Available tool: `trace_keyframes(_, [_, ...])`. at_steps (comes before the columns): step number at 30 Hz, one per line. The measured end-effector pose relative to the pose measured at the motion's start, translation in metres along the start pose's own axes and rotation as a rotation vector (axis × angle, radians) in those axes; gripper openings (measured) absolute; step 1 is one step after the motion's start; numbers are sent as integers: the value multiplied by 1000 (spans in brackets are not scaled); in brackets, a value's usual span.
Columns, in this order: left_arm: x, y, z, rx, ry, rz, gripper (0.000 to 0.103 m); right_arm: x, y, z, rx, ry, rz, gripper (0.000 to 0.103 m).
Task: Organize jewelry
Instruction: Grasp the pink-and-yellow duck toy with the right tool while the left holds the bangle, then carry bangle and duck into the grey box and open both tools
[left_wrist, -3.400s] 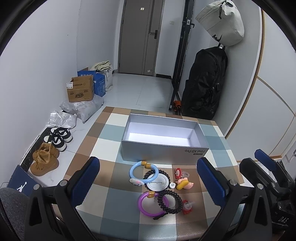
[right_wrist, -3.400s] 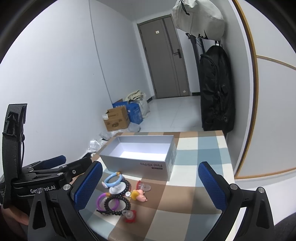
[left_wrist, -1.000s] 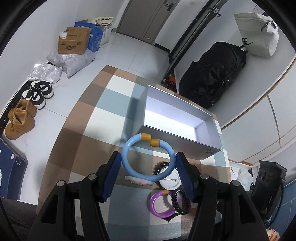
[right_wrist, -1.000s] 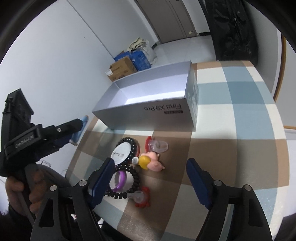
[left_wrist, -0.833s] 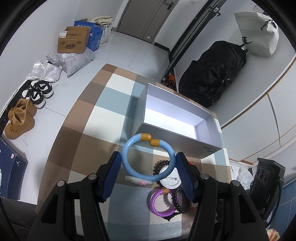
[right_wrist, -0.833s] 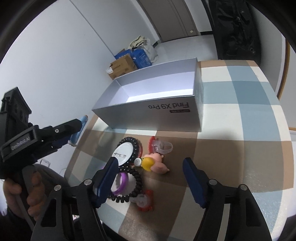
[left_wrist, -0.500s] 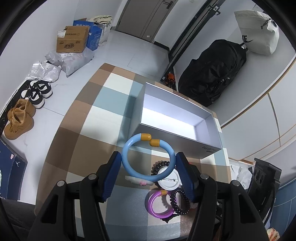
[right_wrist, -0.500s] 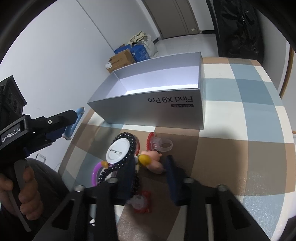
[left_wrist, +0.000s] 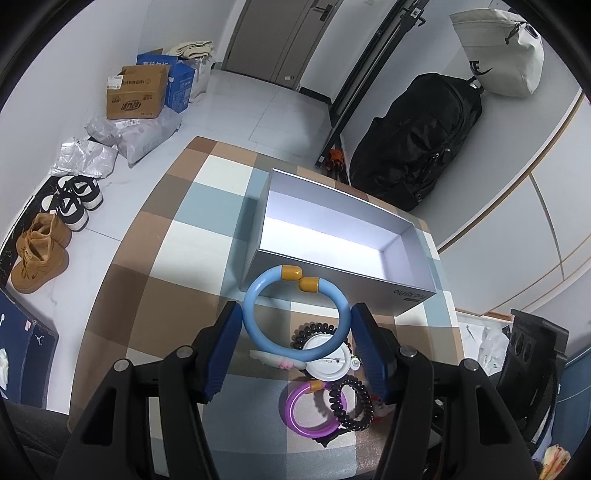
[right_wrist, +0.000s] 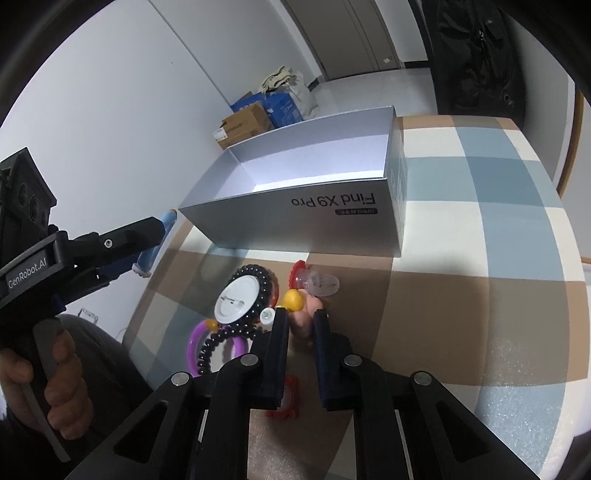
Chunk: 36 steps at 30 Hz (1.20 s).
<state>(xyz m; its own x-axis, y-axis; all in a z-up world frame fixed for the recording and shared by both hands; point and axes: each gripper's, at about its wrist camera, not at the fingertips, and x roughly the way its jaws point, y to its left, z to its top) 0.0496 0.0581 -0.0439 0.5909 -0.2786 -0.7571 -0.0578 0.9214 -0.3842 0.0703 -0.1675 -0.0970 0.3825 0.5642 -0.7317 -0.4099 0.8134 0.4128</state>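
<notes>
My left gripper (left_wrist: 295, 321) is shut on a light blue bracelet (left_wrist: 255, 317) with two yellow end caps and holds it above the table, just in front of the open grey box (left_wrist: 332, 273). My right gripper (right_wrist: 300, 317) is shut on a pink and yellow toy charm (right_wrist: 303, 314) that lies on the table. Beside it lie a white round badge (right_wrist: 238, 295) ringed by black beads, a purple bracelet (right_wrist: 195, 339), a black coil hair tie (left_wrist: 351, 402), a clear and red ring (right_wrist: 317, 282) and a red piece (right_wrist: 288, 402).
The box (right_wrist: 306, 218) stands in the middle of the checked tablecloth (left_wrist: 140, 280). Off the table lie shoes (left_wrist: 37, 254), cardboard boxes (left_wrist: 135, 98) and a black bag (left_wrist: 413, 147). The left gripper also shows in the right wrist view (right_wrist: 110, 243).
My right gripper came down over the pink and yellow charm and closed on it. My left gripper lifted the blue bracelet earlier and has held it near the box front since.
</notes>
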Motion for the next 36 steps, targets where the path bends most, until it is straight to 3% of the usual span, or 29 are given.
trace_keyframes(21, [-10, -8, -2, 12, -48, 2, 56, -45, 2, 9, 11, -144, 42, 11])
trace_keyframes(31, [-11, -31, 21, 71, -53, -1, 56, -71, 15, 42, -20, -216, 85, 11])
trace_keyframes(36, [4, -36, 39, 89, -20, -11, 56, -72, 15, 67, -7, -229, 101, 11])
